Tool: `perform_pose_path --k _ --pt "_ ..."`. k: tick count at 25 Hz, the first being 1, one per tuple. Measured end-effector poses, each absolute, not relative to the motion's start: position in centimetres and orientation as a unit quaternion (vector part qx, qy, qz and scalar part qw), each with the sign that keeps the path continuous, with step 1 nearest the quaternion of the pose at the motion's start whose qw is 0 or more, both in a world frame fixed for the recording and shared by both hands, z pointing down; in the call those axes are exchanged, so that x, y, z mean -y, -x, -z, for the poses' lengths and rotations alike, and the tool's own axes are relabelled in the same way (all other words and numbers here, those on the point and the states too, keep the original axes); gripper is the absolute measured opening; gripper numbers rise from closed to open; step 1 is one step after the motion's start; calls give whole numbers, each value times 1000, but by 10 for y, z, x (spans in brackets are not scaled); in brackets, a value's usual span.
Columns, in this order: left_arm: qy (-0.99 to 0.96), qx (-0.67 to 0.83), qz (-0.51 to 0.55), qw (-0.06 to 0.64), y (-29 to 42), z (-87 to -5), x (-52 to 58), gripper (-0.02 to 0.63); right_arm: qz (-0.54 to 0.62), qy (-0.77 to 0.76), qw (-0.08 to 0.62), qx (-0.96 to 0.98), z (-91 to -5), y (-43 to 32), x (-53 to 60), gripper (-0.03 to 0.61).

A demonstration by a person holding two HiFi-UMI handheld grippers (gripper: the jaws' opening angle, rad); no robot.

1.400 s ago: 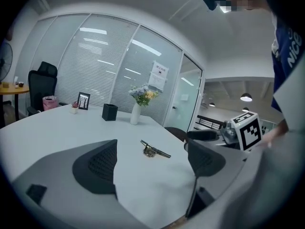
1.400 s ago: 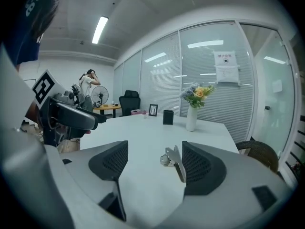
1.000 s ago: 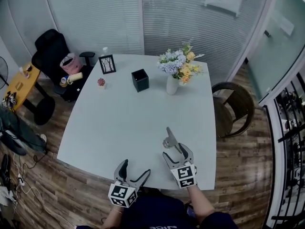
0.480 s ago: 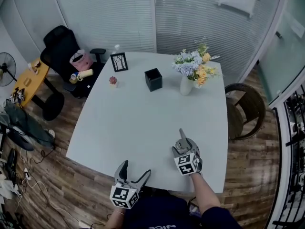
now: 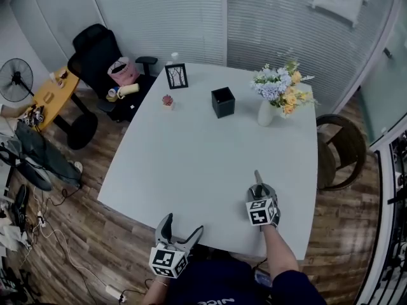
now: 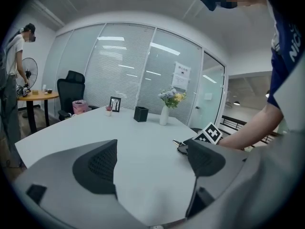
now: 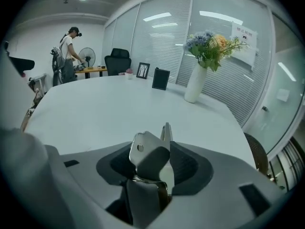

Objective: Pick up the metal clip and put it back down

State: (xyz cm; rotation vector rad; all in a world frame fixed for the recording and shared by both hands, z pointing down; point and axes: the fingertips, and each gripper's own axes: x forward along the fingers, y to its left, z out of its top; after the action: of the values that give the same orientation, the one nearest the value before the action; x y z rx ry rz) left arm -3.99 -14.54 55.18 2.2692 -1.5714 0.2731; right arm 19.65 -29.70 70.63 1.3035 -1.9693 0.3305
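Closing around the metal clip [image 7: 148, 157], the right gripper [image 5: 259, 192] has one jaw on each side of it, and the pads seem to press on its two handles. The clip is in the lower right of the head view, at the white table [image 5: 191, 157] near the front edge. Its long axis runs along the jaws and points up the frame. The left gripper [image 5: 182, 224], at lower centre, is spread with nothing between and well apart from the clip. I judge the lift belongs to the right one, straight upward.
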Motion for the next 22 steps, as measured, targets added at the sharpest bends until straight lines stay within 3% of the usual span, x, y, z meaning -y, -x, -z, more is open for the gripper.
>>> perform_pose_path --k 4,7,22 --pt "-800 564 -92 183 48 -553 138 449 -111 -510 390 759 -705 -197 297 182" --pt "-801 564 -89 180 49 -551 137 449 -111 -522 386 752 -701 -205 300 126" --pt "-826 528 -87 176 37 -550 146 449 -52 -551 284 783 -601 -190 283 110"
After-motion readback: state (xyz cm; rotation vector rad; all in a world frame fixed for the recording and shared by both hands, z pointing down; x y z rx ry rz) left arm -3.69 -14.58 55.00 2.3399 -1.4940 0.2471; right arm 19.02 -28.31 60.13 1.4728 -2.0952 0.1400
